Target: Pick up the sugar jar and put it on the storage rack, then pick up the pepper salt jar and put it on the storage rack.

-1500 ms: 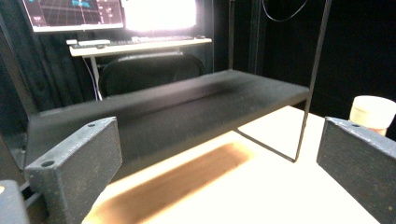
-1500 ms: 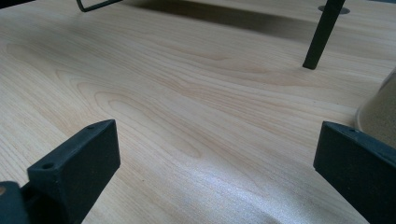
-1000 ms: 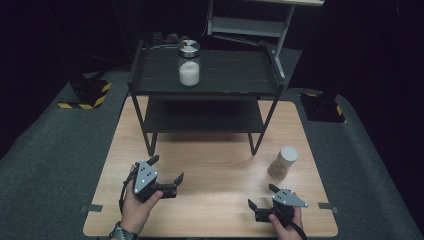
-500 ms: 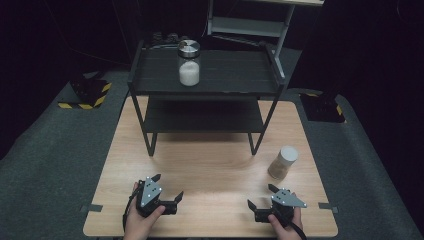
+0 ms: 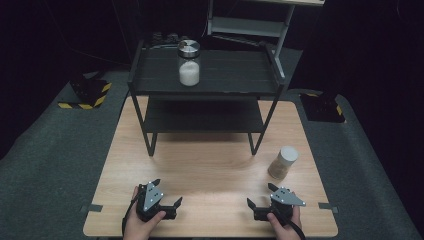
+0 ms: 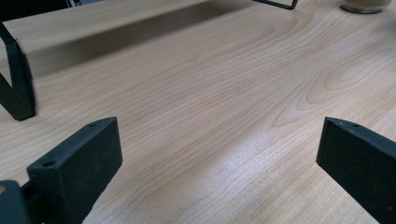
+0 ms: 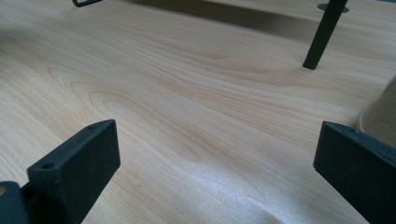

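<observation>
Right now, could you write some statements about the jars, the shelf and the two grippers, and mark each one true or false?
1. The left gripper is open and holds nothing. True.
2. The jar with white powder stands on the wooden table. False: it stands on the top level of the black shelf.
3. The jar with the pale lid stands on the table, nearer to the right gripper than to the left one. True.
4. The right gripper is shut on the jar with the pale lid. False: it is open and apart from the jar.
5. Both grippers are low, near the table's front edge. True.
</observation>
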